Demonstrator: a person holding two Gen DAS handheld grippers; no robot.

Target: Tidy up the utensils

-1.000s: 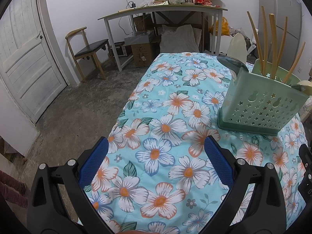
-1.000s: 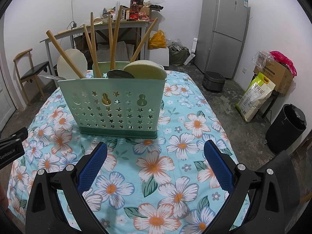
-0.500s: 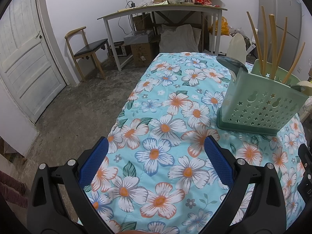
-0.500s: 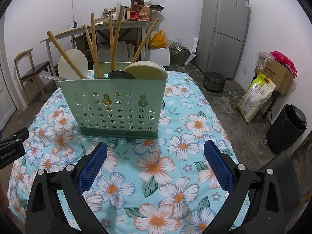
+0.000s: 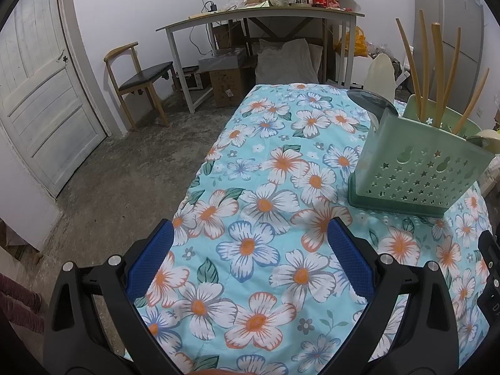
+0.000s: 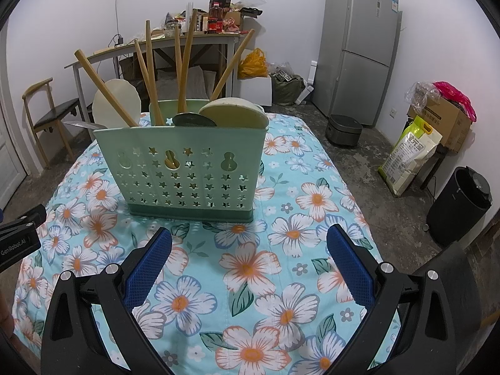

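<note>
A pale green utensil holder (image 6: pixel 184 172) with star-shaped holes stands upright on the floral tablecloth (image 6: pixel 250 268). It holds several wooden-handled utensils (image 6: pixel 150 72), a dark spoon (image 6: pixel 193 120) and cream spoon bowls (image 6: pixel 234 114). In the left wrist view the holder (image 5: pixel 418 178) stands at the right, ahead of the fingers. My right gripper (image 6: pixel 248 265) is open and empty, just in front of the holder. My left gripper (image 5: pixel 250 265) is open and empty over the cloth, to the holder's left.
A desk (image 5: pixel 259 18) piled with clutter, a wooden chair (image 5: pixel 137 78) and a white door (image 5: pixel 40 93) lie beyond the table. A fridge (image 6: pixel 359 47), a black bin (image 6: pixel 459 206), boxes and a sack (image 6: pixel 409 156) stand to the right.
The right gripper has drifted slightly back from the holder. The left view is nearly unchanged. Both grippers stay open.
</note>
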